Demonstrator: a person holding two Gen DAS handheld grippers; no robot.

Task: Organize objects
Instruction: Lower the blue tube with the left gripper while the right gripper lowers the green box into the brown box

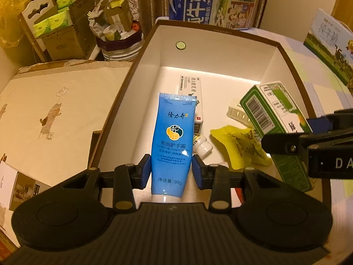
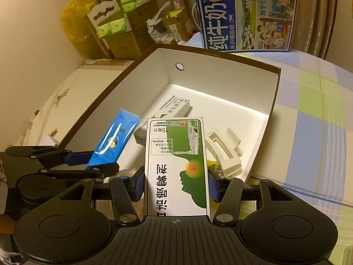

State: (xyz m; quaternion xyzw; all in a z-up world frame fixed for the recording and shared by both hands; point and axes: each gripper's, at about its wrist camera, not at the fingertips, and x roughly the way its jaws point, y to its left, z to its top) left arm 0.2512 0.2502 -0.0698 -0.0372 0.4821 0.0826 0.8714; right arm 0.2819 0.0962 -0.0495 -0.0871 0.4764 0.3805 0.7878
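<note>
My left gripper (image 1: 172, 170) is shut on a blue hand cream tube (image 1: 173, 132), held crimped end forward over the near left part of a large white box with a brown rim (image 1: 220, 29). My right gripper (image 2: 176, 183) is shut on a green and white medicine carton (image 2: 176, 154), held over the same box's near edge (image 2: 260, 154). In the left wrist view that carton (image 1: 273, 114) shows at the right. Inside the box lie a white carton (image 1: 189, 86), a small white bottle (image 1: 203, 148), a yellow packet (image 1: 238, 148) and a white hair clip (image 2: 222, 152).
A blue milk carton box (image 2: 242, 15) stands behind the white box, and another milk box (image 1: 331, 44) stands at the right. Cardboard boxes with green tissue packs (image 1: 59, 22) and a full waste bin (image 1: 119, 37) are at the back left. A cream cover (image 1: 55, 110) lies left, checked cloth (image 2: 308, 110) right.
</note>
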